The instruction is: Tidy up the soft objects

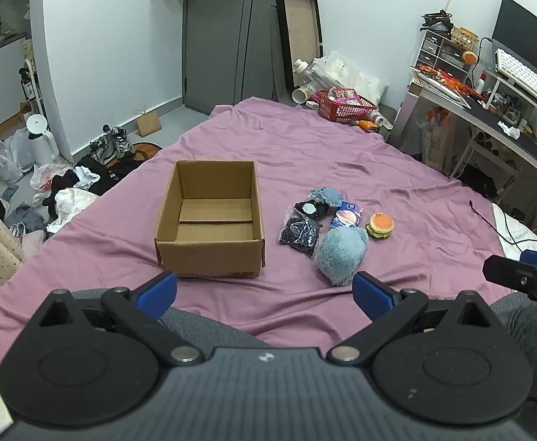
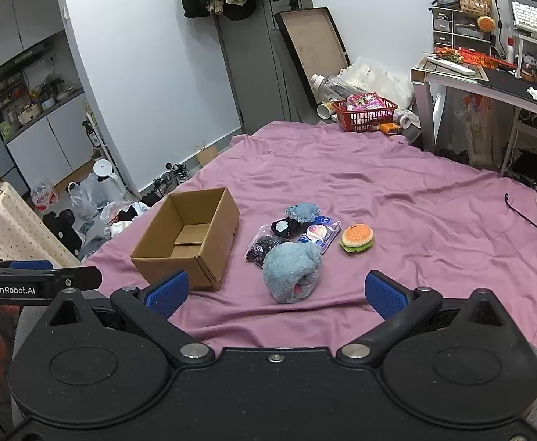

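Both the left gripper (image 1: 264,286) and right gripper (image 2: 277,292) have fingers spread, holding nothing. Just ahead of the right fingers lies the blue plush (image 2: 292,272), other soft items behind it; the cardboard box (image 1: 209,220) ahead of the left fingers is empty, so sorting seems not yet begun.

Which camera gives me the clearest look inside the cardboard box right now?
Left wrist: it faces the cardboard box nearly square-on, showing the whole bare floor and all four inner walls. Right wrist sees the box at an angle; the near wall hides part of the floor.
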The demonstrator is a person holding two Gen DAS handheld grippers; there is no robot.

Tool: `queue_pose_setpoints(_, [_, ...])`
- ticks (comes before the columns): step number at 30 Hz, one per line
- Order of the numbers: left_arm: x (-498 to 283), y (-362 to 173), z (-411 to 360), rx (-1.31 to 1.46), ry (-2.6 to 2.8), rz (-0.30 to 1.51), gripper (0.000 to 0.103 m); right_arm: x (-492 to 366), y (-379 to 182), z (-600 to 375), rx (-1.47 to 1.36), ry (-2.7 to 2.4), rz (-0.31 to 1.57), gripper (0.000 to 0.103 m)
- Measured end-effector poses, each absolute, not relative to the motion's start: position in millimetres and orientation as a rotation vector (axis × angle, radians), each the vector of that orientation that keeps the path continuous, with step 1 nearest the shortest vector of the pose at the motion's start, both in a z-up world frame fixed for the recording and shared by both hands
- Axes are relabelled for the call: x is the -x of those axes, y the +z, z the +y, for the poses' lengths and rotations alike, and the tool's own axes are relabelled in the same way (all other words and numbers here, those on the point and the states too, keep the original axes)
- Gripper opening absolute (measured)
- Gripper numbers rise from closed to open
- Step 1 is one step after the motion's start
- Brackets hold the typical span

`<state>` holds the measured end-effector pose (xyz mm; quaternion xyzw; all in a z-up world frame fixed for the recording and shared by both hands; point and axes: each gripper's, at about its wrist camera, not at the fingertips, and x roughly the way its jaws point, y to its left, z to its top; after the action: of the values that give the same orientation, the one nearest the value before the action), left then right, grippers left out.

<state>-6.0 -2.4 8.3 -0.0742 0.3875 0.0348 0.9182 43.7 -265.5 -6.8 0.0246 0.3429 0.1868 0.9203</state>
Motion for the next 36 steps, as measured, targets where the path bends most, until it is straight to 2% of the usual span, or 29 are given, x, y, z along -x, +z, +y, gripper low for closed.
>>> queue_pose_setpoints(36, [4,9,-21,0.101,0.043,0.798,0.101,-42,-6,-275,-0.063,0.368,0.7,0.103])
